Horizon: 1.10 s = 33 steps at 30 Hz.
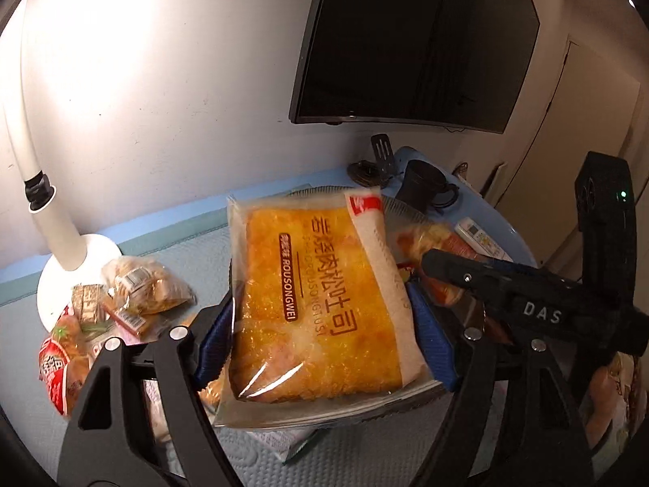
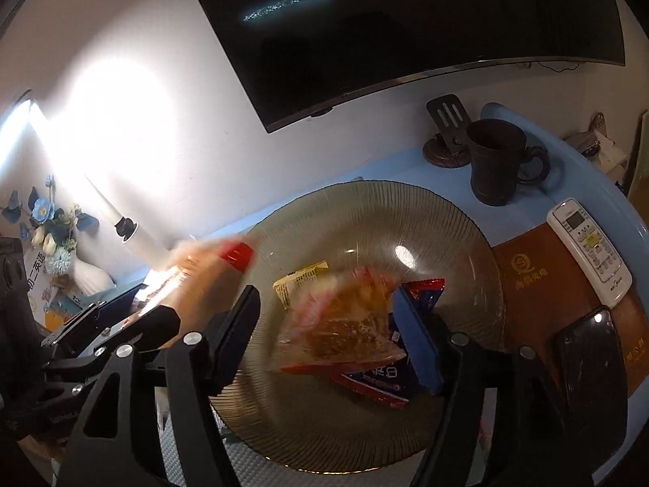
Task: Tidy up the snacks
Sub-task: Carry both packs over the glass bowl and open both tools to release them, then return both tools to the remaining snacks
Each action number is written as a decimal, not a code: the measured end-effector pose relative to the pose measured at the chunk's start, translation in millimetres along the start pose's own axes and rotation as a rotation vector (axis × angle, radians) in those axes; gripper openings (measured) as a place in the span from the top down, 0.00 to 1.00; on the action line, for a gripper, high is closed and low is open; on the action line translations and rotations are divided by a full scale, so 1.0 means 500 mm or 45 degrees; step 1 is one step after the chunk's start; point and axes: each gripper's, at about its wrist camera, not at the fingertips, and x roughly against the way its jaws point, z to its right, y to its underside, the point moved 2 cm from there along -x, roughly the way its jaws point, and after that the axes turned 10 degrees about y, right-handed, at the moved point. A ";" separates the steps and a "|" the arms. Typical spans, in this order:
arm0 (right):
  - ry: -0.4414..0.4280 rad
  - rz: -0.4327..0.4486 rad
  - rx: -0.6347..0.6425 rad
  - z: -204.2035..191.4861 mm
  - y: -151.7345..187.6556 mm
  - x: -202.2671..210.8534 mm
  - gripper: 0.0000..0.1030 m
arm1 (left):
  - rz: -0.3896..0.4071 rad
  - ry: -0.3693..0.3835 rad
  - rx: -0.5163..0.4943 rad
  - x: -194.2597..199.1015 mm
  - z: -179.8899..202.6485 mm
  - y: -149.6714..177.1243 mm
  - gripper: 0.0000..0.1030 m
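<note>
The left tool (image 1: 324, 316) pinches a clear bag of toast (image 1: 320, 296) between its blue pads, lifted over the glass plate (image 2: 365, 219). The right tool (image 2: 328, 337) is spread wide above this plate, holding nothing. A blurred snack packet (image 2: 344, 324) lies on the plate. More snacks (image 1: 121, 304) are piled near the desk's left edge, beside the lamp base (image 1: 65, 276).

Snack packets (image 2: 344, 324) lie in the plate (image 2: 365, 219); mug (image 2: 497, 162) behind, remote (image 2: 588, 251) right.
</note>
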 end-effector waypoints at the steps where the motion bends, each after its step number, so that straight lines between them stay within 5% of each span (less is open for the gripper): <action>1: 0.003 0.007 -0.002 0.002 -0.001 0.003 0.34 | -0.003 0.004 0.023 -0.008 -0.005 -0.006 0.18; 11: -0.052 0.013 0.055 -0.035 0.046 0.048 0.34 | 0.091 -0.017 0.033 0.117 -0.045 0.024 0.21; 14: -0.075 0.039 0.143 -0.086 0.073 0.075 0.34 | 0.149 -0.079 0.002 0.217 -0.064 0.064 0.22; 20: -0.224 0.004 0.307 -0.239 0.154 0.084 0.31 | 0.262 -0.296 0.166 0.423 -0.193 0.188 0.21; 28: -0.264 -0.083 0.584 -0.440 0.357 -0.012 0.31 | 0.101 -0.710 0.435 0.469 -0.407 0.393 0.21; 33: -0.221 -0.117 0.616 -0.463 0.401 -0.059 0.27 | 0.061 -0.721 0.501 0.475 -0.461 0.464 0.12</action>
